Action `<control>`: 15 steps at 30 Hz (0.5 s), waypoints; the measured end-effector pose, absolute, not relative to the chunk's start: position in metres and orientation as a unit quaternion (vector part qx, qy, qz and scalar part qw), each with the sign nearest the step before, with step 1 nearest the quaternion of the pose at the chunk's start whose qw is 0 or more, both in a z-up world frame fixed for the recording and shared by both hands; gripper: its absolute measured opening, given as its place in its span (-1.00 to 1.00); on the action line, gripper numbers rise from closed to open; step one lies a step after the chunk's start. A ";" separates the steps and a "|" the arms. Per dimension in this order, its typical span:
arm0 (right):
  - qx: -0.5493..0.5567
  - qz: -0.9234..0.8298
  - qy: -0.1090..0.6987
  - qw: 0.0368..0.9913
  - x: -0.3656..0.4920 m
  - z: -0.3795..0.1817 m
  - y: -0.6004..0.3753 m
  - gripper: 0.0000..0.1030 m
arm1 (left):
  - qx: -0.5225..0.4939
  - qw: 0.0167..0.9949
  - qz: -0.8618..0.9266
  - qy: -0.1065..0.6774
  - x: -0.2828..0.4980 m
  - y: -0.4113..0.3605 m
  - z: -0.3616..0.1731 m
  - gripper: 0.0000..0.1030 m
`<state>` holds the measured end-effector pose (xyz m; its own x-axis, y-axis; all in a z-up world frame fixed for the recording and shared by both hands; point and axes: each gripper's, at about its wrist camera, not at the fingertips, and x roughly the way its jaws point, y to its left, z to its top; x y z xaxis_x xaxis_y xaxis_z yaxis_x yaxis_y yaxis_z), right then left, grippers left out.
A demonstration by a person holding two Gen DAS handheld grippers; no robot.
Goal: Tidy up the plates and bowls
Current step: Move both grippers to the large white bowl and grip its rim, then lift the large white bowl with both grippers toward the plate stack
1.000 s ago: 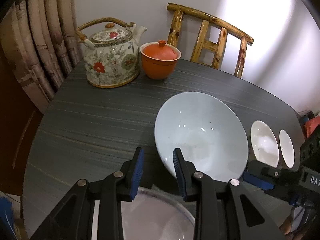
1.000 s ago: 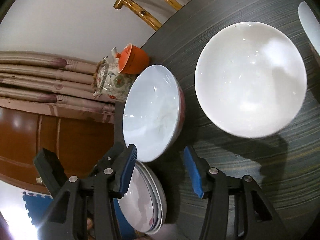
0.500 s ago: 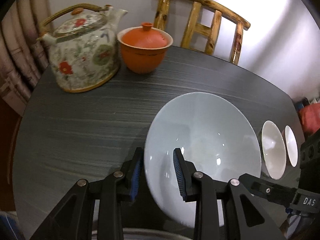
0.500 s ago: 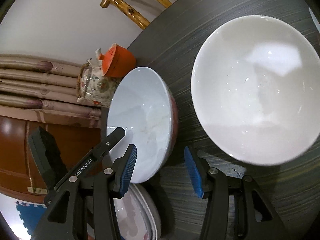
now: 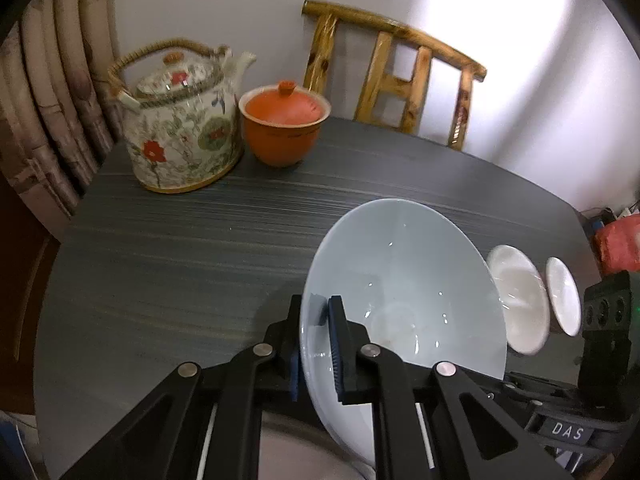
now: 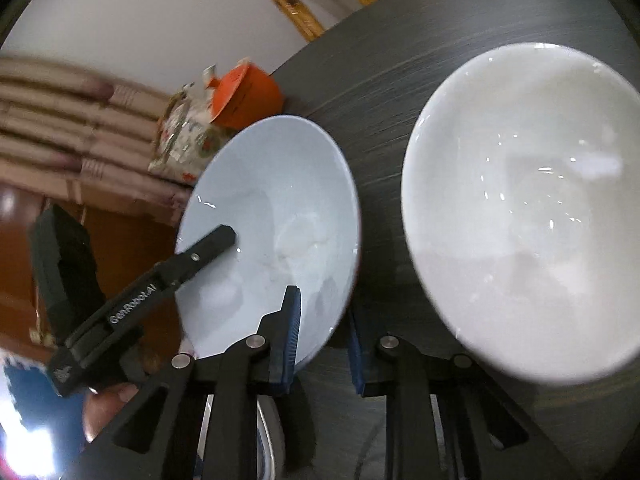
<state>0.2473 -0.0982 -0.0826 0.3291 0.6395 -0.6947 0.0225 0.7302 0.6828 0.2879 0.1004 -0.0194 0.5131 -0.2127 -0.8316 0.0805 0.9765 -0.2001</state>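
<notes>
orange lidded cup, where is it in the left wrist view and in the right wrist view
Left wrist: the orange lidded cup stands upper centre-left on the dark table, just right of the floral teapot.
Right wrist: it sits upper left of centre, tilted by the camera's roll and partly hidden behind the pale blue bowl.
Shared landmark: the floral teapot beside it.
</notes>
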 end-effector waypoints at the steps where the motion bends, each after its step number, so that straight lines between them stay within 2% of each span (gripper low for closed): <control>1: 0.292 0.211 0.537 0.763 0.239 -0.076 -0.099 -0.60 | -0.070 0.868 -0.085 0.484 0.281 0.098 -0.014 -0.79; 7: 0.278 0.241 0.524 0.768 0.193 -0.045 -0.124 -0.59 | -0.049 0.876 -0.114 0.466 0.210 0.050 0.014 -0.79; 15: 0.244 0.225 0.532 0.779 0.112 -0.021 -0.193 -0.60 | -0.060 0.858 -0.142 0.491 0.145 -0.016 -0.018 -0.78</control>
<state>0.1122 -0.1927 -0.0211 0.3322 0.6097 -0.7196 -0.0907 0.7801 0.6191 0.1448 -0.0162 -0.0181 0.4785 -0.3021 -0.8245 0.1838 0.9526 -0.2423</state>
